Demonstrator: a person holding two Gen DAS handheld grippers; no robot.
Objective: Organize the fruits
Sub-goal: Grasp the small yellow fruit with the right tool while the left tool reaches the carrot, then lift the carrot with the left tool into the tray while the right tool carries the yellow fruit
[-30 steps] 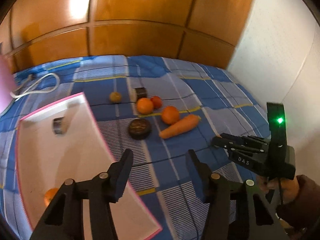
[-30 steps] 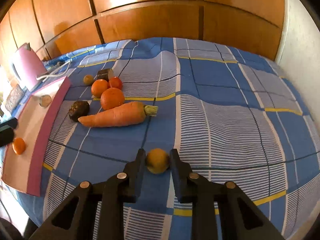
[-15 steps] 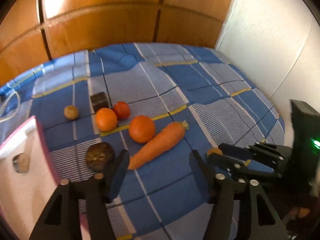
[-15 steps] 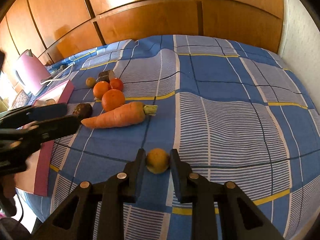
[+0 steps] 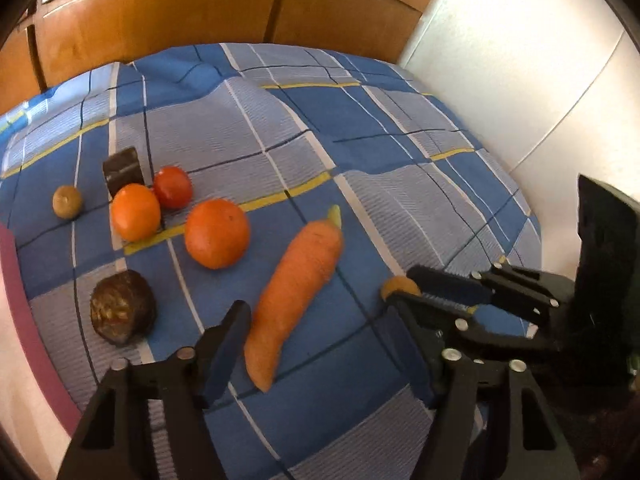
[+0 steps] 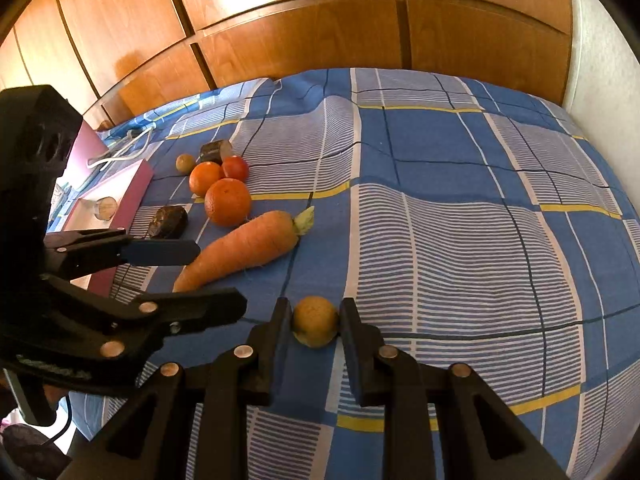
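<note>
Lower centre of right wrist view: right gripper pinching small yellow fruit. Left gripper, jaws just narrowing, nothing gripped, straddling carrot tip. Next: closing squarely on carrot.

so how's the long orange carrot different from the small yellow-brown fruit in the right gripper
The long orange carrot is tapered with a green stub; the small yellow-brown round fruit is ball-shaped.

The carrot is far bigger than the fruit.

The carrot lies loose on the blue checked bedspread, its tip between the open left gripper fingers; the fruit is pinched by the right gripper.

Both sit near the bedspread's front.
</note>
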